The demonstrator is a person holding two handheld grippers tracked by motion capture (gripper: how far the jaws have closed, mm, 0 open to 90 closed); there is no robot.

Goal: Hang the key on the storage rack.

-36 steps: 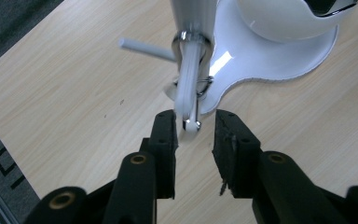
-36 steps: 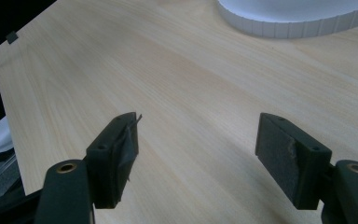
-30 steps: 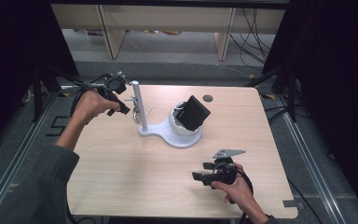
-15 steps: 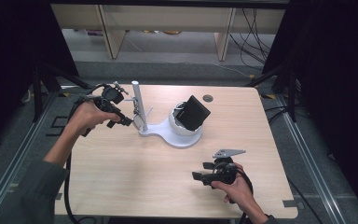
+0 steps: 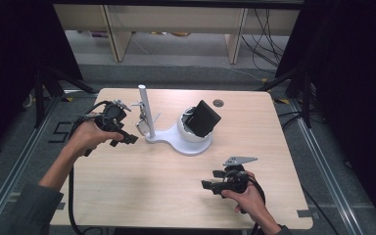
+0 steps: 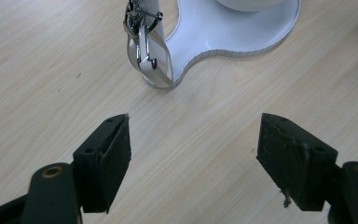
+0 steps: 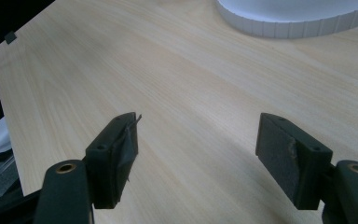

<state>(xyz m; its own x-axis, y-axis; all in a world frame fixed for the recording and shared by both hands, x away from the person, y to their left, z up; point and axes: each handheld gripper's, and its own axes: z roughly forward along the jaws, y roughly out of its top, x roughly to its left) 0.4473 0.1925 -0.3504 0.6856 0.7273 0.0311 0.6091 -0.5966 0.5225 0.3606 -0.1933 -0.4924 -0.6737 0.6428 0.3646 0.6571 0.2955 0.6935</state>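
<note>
Metal keychain (image 6: 145,55) hangs on white stand (image 5: 176,139); left gripper (image 6: 193,154), jaws just opened wide, empty; right gripper (image 7: 198,156) wide, empty.

A light wooden table (image 5: 147,191) bears a white stand (image 5: 176,142) (one upright post)

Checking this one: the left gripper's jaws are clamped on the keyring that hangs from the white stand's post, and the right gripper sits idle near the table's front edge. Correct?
Not quite. The left gripper isn't clamped on the keyring: the left gripper view shows its jaws apart with bare table between them, having just been opening, short of the keyring. The keyring does hang from the white stand, and the right gripper sits near the front edge.
</note>
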